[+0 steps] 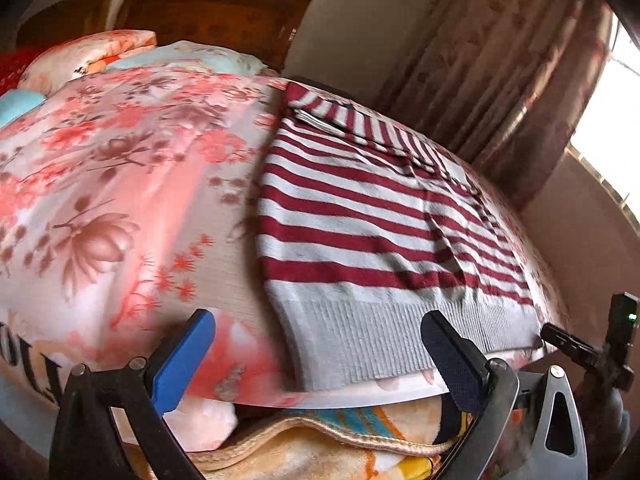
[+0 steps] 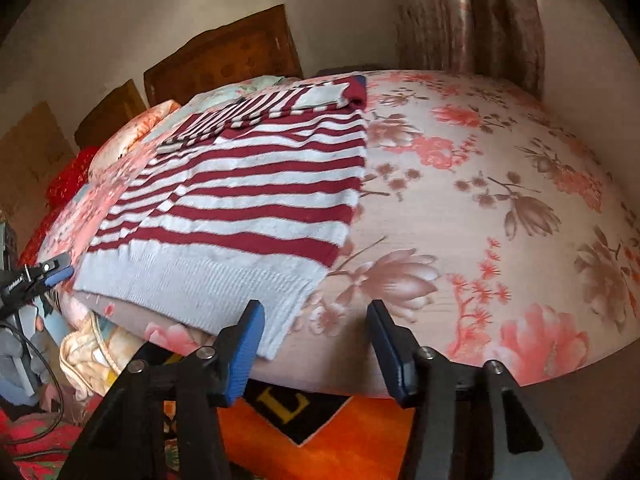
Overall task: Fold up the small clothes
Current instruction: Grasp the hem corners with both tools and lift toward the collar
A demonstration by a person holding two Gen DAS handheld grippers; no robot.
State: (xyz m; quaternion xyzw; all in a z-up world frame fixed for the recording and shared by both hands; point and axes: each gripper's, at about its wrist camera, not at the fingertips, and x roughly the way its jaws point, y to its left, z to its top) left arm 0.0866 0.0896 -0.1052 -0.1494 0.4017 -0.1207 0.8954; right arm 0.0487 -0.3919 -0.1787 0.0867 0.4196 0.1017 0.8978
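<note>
Bed (image 2: 500, 208): striped sweater (image 2: 256, 196) flat; both grippers angled down, fingers apart.

We look from both wrist cameras, tilted downward across the bed (image 1: 120, 200) from just off its near edge. Our left view sits near the striped sweater's (image 1: 360, 220) left hem corner, our right view near its right hem corner. Both share the sweater, headboard (image 2: 224, 60) and curtain (image 2: 472, 16).
</note>
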